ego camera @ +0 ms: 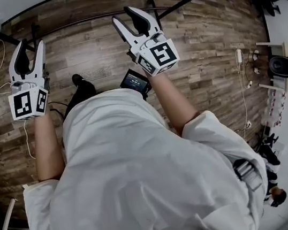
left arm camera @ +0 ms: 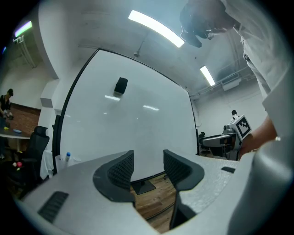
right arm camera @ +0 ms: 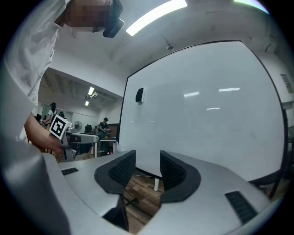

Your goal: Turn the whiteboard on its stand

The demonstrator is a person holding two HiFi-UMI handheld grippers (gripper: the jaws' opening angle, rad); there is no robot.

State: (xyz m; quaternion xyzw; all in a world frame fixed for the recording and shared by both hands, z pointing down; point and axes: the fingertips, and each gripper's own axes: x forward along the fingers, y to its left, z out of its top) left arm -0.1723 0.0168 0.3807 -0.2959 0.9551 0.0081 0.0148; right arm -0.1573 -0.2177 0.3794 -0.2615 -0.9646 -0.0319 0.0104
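The whiteboard (left arm camera: 133, 128) stands upright, its broad face white and blank inside a thin dark frame. A small black block (left arm camera: 121, 86) (perhaps an eraser) clings near its top. The stand's dark foot (left arm camera: 144, 186) rests on wooden floor.

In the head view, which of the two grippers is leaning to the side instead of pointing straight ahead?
The right gripper: its jaws slant toward the picture's left, while the left gripper points almost straight up the picture.

The grey left gripper (left arm camera: 148, 160) covers most of the black stand foot (left arm camera: 145, 186) under the large white whiteboard (left arm camera: 128, 119), at 6 o'clock. The small black object (left arm camera: 121, 86) on the board, toward 11 o'clock, is too small to identify.
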